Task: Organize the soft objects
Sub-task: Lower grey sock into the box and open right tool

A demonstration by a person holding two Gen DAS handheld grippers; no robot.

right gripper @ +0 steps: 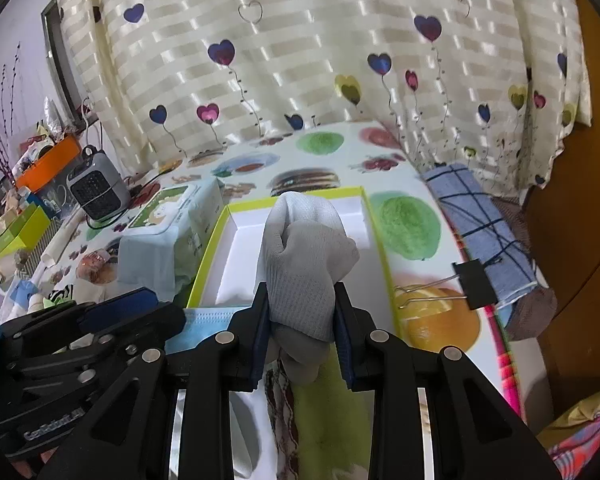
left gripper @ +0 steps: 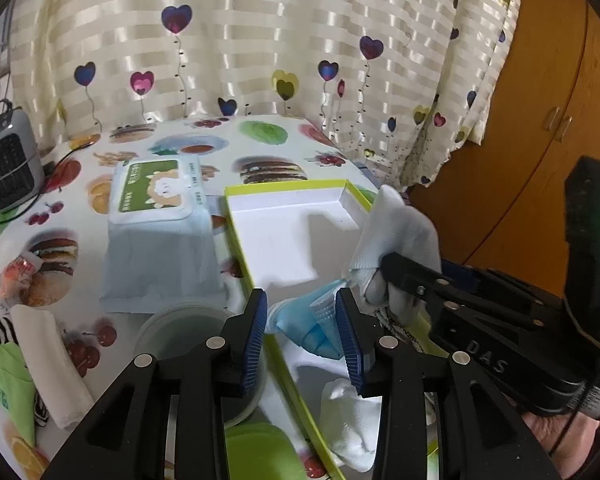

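My right gripper [right gripper: 302, 312] is shut on a rolled grey-white sock [right gripper: 306, 252] and holds it above the near end of the shallow white box with a lime-green rim [right gripper: 374, 220]. The sock also shows in the left wrist view [left gripper: 396, 232], held by the right gripper [left gripper: 384, 268]. My left gripper [left gripper: 301, 316] stands open around a folded blue face mask [left gripper: 312, 320] at the box's near left rim [left gripper: 244, 256]; the pads [left gripper: 256, 332] do not visibly press it. The mask also shows in the right wrist view [right gripper: 204, 320]. A white sock [left gripper: 352, 412] lies in the box.
A wet-wipes pack [left gripper: 160, 232] lies left of the box. A small grey heater [left gripper: 8, 168] stands at the far left. A rolled white cloth [left gripper: 52, 364] and green cloth [left gripper: 8, 384] lie near left. A blue checked towel [right gripper: 480, 224] and a black binder clip [right gripper: 472, 284] lie right of the box.
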